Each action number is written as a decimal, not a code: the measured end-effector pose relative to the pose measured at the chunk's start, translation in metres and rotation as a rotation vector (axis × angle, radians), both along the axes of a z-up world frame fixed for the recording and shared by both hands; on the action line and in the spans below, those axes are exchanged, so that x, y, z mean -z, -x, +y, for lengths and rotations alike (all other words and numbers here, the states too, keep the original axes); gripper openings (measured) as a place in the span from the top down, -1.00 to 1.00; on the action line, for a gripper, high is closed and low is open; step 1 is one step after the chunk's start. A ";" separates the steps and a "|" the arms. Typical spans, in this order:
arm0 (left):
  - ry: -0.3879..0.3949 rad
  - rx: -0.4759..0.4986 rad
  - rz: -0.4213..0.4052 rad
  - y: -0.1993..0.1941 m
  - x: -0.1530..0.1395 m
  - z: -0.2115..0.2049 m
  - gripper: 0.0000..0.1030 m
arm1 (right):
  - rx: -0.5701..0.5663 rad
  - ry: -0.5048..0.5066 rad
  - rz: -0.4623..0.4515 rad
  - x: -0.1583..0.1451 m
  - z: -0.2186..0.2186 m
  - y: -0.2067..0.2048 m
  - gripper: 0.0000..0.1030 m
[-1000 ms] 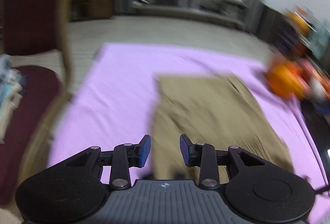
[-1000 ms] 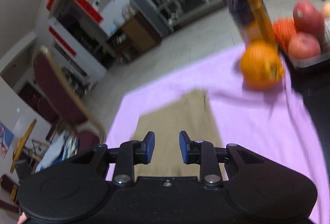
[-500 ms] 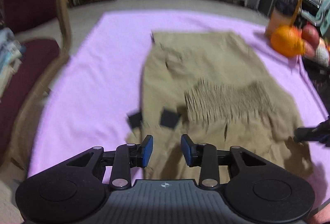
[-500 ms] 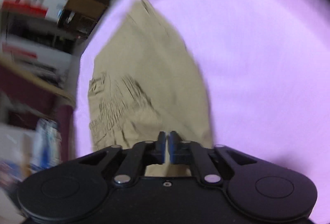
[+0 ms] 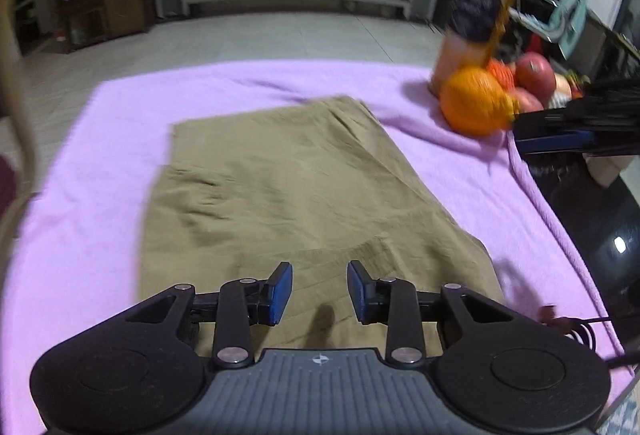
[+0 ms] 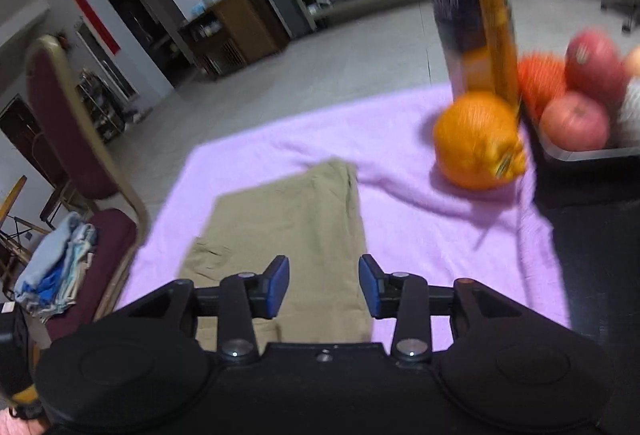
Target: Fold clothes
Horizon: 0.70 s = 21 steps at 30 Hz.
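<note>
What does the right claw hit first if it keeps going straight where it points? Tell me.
Most likely the khaki garment, near its right edge; the right claw is open and empty. Depth is unclear.

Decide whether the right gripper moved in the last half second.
Yes. The right gripper drew back from the orange, clipped at the top before, now whole.
</note>
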<state>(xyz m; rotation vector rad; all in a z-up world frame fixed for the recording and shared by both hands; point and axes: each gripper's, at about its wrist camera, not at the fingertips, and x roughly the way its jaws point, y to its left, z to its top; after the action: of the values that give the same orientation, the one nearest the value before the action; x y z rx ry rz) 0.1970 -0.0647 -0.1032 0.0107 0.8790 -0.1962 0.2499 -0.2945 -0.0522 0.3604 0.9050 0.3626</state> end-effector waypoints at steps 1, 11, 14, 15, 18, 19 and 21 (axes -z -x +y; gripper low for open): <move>-0.002 0.028 0.006 -0.007 0.007 -0.007 0.39 | 0.005 -0.012 0.018 0.015 0.000 -0.007 0.27; 0.009 0.161 0.048 -0.035 0.048 -0.016 0.53 | 0.027 -0.201 0.084 0.109 0.006 -0.113 0.35; 0.001 0.179 0.026 -0.032 0.048 -0.017 0.53 | -0.011 -0.239 0.099 0.124 0.013 -0.140 0.37; -0.001 0.180 0.020 -0.030 0.048 -0.017 0.53 | -0.028 -0.253 0.093 0.127 0.016 -0.146 0.37; -0.007 0.186 0.010 -0.028 0.048 -0.018 0.53 | -0.037 -0.216 0.077 0.128 0.029 -0.161 0.60; -0.006 0.185 0.014 -0.028 0.047 -0.018 0.53 | -0.040 -0.203 0.071 0.127 0.033 -0.166 0.85; -0.005 0.188 0.022 -0.030 0.046 -0.018 0.53 | -0.066 -0.098 0.009 0.113 0.046 -0.156 0.87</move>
<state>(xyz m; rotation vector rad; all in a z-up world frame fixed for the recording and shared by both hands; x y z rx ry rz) 0.2270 -0.0823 -0.1496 0.0959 0.9006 -0.3700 0.4064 -0.2481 -0.1651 0.4230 0.9117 0.4678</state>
